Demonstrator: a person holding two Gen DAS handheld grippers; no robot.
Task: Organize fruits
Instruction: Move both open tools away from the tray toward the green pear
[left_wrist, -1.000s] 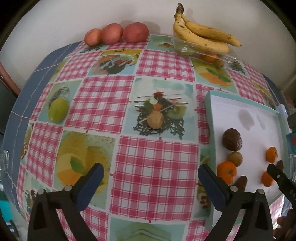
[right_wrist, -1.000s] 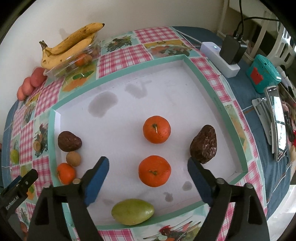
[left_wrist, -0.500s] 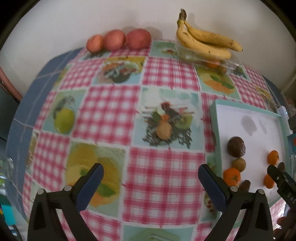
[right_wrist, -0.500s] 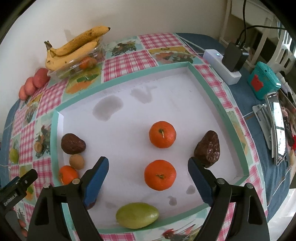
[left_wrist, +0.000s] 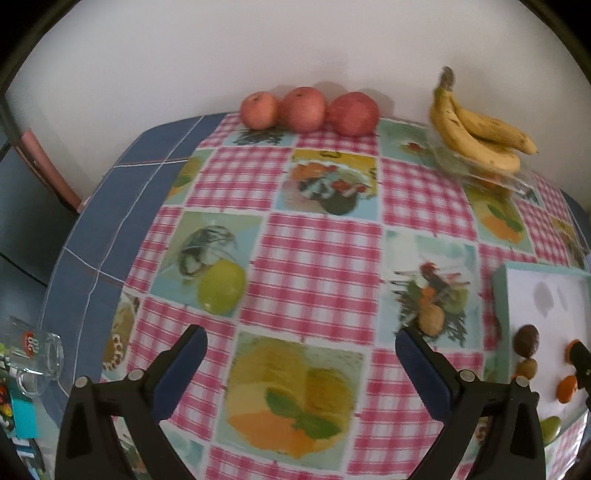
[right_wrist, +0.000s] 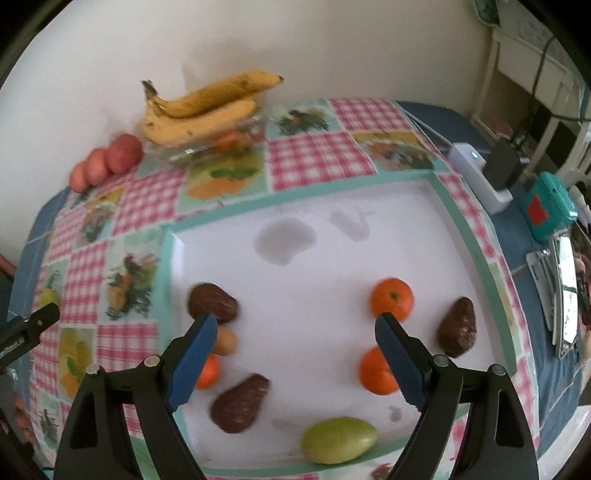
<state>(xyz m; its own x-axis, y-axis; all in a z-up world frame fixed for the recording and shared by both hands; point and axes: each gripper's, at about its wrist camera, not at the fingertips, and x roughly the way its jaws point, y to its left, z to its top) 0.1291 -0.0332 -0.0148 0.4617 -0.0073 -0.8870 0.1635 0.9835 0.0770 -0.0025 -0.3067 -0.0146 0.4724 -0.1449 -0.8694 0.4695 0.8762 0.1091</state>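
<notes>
A white tray with a teal rim (right_wrist: 472, 236) holds several fruits: oranges (right_wrist: 392, 298), dark brown avocados (right_wrist: 212, 306), a small brown kiwi (right_wrist: 225, 340) and a green mango (right_wrist: 338, 439). My right gripper (right_wrist: 295, 358) is open and empty above the tray's near half. My left gripper (left_wrist: 301, 363) is open and empty over the checked tablecloth, left of the tray (left_wrist: 502, 295). Three red apples (left_wrist: 308, 109) and a banana bunch (left_wrist: 476, 129) sit by the far wall.
The bananas rest on a clear plastic box (right_wrist: 207, 147) of small fruit. A white power strip with a plug (right_wrist: 484, 173), a teal box (right_wrist: 550, 206) and a phone (right_wrist: 567, 291) lie right of the tray. A glass mug (left_wrist: 37, 358) stands at the table's left edge.
Both grippers have pulled back and risen. The left view has swung left, so the tray slid toward the right edge. The right view now shows more of the tray's left side.
</notes>
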